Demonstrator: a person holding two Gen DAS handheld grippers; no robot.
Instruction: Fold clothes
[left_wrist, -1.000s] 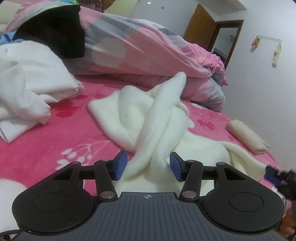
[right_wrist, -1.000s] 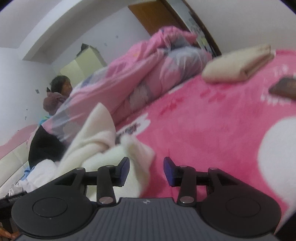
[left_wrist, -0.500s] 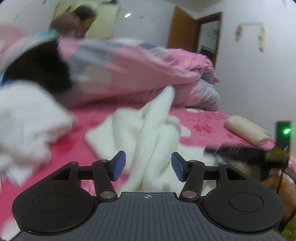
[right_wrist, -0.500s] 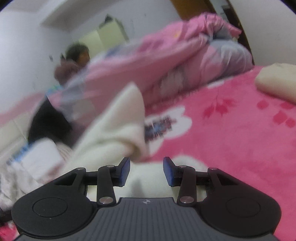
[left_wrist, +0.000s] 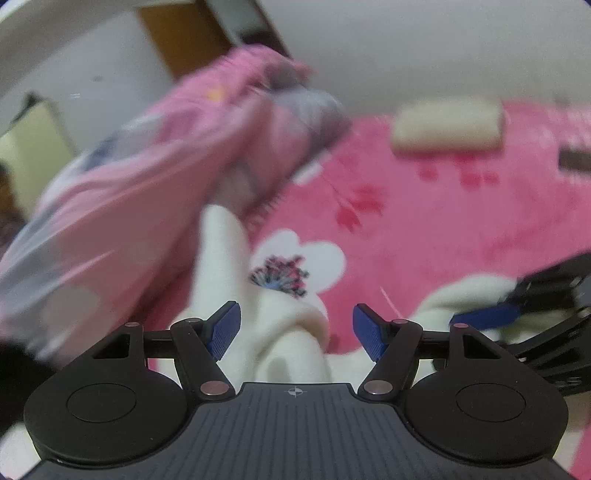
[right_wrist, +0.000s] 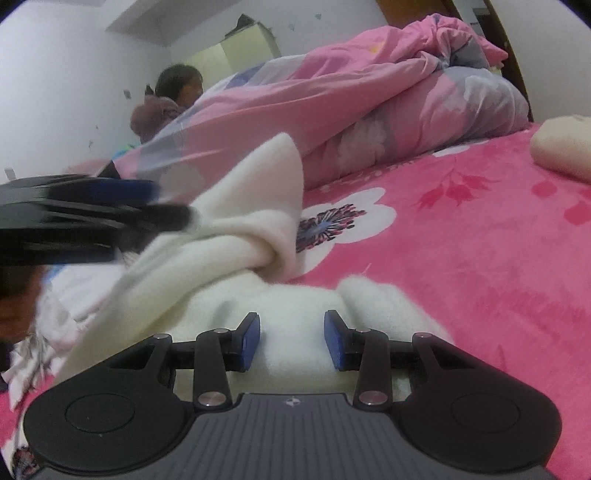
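Clearly, a cream fleece garment (right_wrist: 236, 236) is being lain in a twisted heap on the pink bed blanket (right_wrist: 461, 258), with one sleeve or corner standing up in a peak and another part being rolled into a knot beside the white flower print. It is not yet being spread flat, so the folding is judged to be at its very beginning.

The left gripper (left_wrist: 295, 326) is being held with its jaws wide apart, and a fold of the fleece is being seen between the blue pads (left_wrist: 223, 328), not pinched. The right gripper (right_wrist: 291, 339) is also being held open, low over the near edge of the same garment, with fleece lying between its fingers; probably both are being positioned for taking the edges, so that the cloth can be pulled straight.

Further away, a pink quilt (right_wrist: 351, 107) is being piled along the bed, and a folded beige cloth (left_wrist: 447, 125) is being kept apart near the wall, perhaps as finished work.
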